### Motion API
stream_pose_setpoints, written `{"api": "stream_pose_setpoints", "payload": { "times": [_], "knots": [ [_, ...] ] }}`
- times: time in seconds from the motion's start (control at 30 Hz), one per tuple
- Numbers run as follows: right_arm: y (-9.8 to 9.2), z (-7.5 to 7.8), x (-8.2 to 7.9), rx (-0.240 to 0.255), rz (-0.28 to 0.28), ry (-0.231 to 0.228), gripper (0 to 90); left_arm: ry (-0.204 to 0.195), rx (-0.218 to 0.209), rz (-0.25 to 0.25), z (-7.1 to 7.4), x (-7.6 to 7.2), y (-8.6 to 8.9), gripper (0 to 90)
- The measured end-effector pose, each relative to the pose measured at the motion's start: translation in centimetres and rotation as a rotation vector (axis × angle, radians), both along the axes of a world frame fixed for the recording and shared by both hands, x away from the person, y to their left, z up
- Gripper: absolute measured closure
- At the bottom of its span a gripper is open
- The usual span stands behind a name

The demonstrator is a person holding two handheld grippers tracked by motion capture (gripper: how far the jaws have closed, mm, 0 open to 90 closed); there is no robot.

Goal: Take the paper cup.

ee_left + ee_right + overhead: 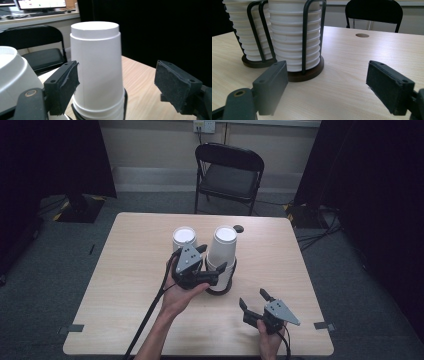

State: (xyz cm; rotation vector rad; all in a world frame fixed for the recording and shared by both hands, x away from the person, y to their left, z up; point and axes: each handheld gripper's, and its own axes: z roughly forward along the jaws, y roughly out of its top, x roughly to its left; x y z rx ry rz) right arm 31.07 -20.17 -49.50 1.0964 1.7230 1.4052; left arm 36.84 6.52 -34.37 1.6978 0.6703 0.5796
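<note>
The top paper cup (96,70), upside down on the right-hand stack, stands between the fingers (65,86) of the left gripper (211,264). One pad lies just against its side and the other stands well clear, so the fingers are parted and grip nothing. A second cup stack (184,239) rises just to the left of these fingers. Both stacks sit in wire holders (305,37) on round dark bases. The right gripper (252,298) hovers low over the worktop (125,270), its fingers wide and empty, the holders just beyond them. A folding chair (229,175) stands behind the worktop.
</note>
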Motion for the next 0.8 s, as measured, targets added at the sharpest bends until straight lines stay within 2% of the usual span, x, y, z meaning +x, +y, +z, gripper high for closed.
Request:
{"api": "stream_pose_setpoints", "payload": {
  "times": [0.07,0.17,0.33,0.5,0.57,0.8],
  "knots": [
    [0.0,0.0,0.0,0.0,0.001,0.0,17.0,0.013,0.003,-0.002,0.1,0.3,-0.1,19.2],
    [0.0,0.0,0.0,0.0,0.001,-0.001,17.0,0.013,0.028,0.013,0.3,0.8,-0.5,19.3],
    [0.0,0.0,0.0,0.001,0.004,0.001,17.0,0.02,0.046,0.005,0.7,1.2,-0.9,21.7],
    [0.0,0.0,0.0,0.003,0.009,0.001,17.0,0.012,0.064,0.028,1.2,1.7,-1.4,21.3],
    [-0.1,0.0,0.0,0.004,0.009,0.0,17.0,0.009,0.084,0.036,1.4,1.8,-1.5,21.0],
    [-0.1,0.0,0.0,0.005,0.011,-0.001,17.0,0.02,0.09,0.028,2.1,2.2,-1.9,20.0]
  ]
}}
